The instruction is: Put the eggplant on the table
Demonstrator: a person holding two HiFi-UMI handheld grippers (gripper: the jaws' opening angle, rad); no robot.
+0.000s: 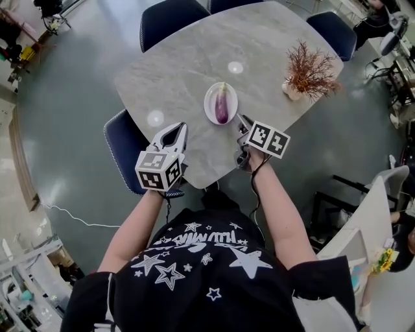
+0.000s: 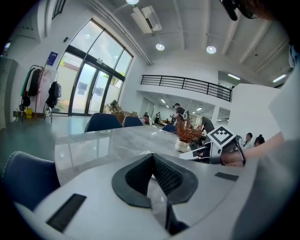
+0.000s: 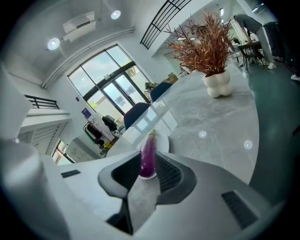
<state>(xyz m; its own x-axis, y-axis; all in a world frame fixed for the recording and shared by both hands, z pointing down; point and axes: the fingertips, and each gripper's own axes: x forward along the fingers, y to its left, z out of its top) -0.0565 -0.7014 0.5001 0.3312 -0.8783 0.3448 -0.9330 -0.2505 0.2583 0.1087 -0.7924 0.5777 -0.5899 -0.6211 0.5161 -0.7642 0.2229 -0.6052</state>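
A purple eggplant (image 1: 222, 105) lies lengthwise on a small white plate (image 1: 209, 104) near the middle of the grey marble table (image 1: 181, 71). My right gripper (image 1: 242, 121) is shut and holds nothing; its tip is just off the plate's near right rim. In the right gripper view the eggplant (image 3: 148, 154) shows on the plate (image 3: 163, 140) just beyond the closed tips (image 3: 147, 176). My left gripper (image 1: 176, 128) hovers over the table's near edge, left of the plate, shut and empty. The left gripper view shows its closed jaws (image 2: 152, 157) pointing across the tabletop.
A dried reddish plant in a white vase (image 1: 310, 70) stands at the table's right corner. Dark blue chairs sit at the far side (image 1: 172, 19), the far right (image 1: 334, 32) and the near left (image 1: 123, 146). The table's near edge runs just under both grippers.
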